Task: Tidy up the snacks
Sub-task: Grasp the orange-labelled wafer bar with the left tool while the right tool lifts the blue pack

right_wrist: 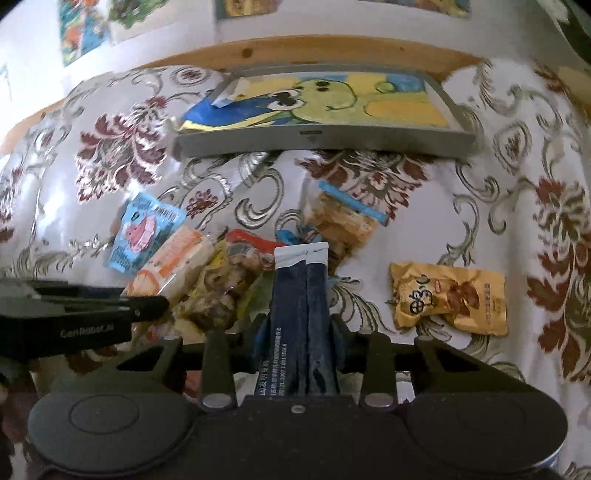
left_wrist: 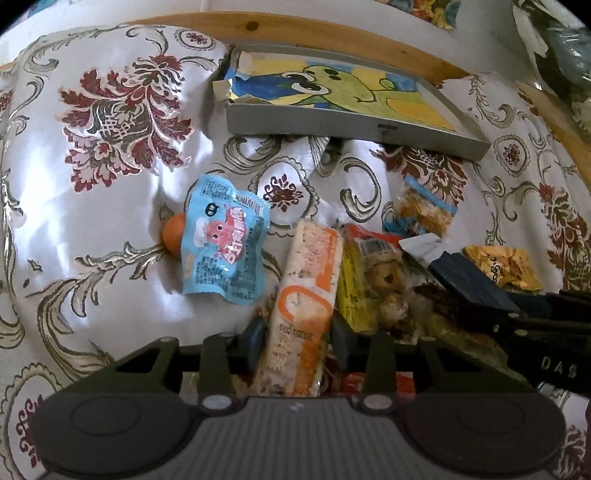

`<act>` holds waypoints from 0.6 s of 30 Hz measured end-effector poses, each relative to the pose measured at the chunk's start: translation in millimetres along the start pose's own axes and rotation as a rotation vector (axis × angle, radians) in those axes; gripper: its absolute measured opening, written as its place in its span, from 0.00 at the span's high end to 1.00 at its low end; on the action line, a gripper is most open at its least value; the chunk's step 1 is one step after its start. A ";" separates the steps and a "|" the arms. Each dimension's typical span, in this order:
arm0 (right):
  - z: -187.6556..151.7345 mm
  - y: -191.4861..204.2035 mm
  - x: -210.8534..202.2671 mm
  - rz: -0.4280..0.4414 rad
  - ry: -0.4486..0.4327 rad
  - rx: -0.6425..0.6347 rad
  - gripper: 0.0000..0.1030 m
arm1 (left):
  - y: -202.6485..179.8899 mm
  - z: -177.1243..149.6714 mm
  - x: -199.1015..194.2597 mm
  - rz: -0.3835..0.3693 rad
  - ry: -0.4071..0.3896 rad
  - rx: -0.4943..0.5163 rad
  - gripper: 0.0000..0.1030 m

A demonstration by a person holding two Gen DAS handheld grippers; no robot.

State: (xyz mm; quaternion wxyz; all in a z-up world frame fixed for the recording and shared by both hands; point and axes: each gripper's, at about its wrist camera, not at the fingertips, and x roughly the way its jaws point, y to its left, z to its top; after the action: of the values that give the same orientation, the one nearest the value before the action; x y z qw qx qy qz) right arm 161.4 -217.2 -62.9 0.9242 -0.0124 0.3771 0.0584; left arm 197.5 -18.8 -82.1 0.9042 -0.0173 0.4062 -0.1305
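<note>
Left wrist view showed the left gripper (left_wrist: 297, 345) clamping a long orange-and-white wrapped snack bar (left_wrist: 304, 295) at lower centre, presumably lifted for sorting. The right gripper (right_wrist: 300, 338) pinched a dark blue sachet (right_wrist: 301, 314), aimed toward the shallow grey tray (right_wrist: 325, 138) at upper centre.

orange ball (left_wrist: 173, 236) half behind the blue pouch (left_wrist: 225, 242) — pouch lettering too blurred

— What sort of place is this?
— A home: a satin floral cloth (left_wrist: 110, 206), a wooden rail (left_wrist: 332, 37), a grey tray (right_wrist: 325, 138) lined with a child's crayon drawing (right_wrist: 332, 99).
— And the wall?
— Coloured pictures (right_wrist: 85, 33) pinned on it.
</note>
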 end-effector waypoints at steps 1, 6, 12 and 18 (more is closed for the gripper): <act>-0.6 2.5 -0.1 -0.006 -0.004 -0.019 0.65 | 0.3 0.4 -0.7 -0.001 0.004 -0.005 0.60; -5.3 22.8 -2.3 -0.075 -0.045 -0.189 0.65 | -1.3 1.9 -7.4 0.014 0.004 -0.022 0.62; -11.4 40.9 -2.6 -0.136 -0.078 -0.345 0.66 | -8.4 0.0 -16.8 0.005 -0.016 -0.016 0.64; -14.2 48.6 -5.5 -0.160 -0.103 -0.407 0.67 | -12.2 -0.5 -25.4 0.013 -0.048 -0.011 0.65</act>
State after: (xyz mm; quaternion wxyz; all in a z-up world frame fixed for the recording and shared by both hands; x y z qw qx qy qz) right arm 141.9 -170.4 -68.3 0.9224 -0.2257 0.3075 0.0603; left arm 178.2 -24.2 -62.2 0.9144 -0.0229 0.3854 -0.1218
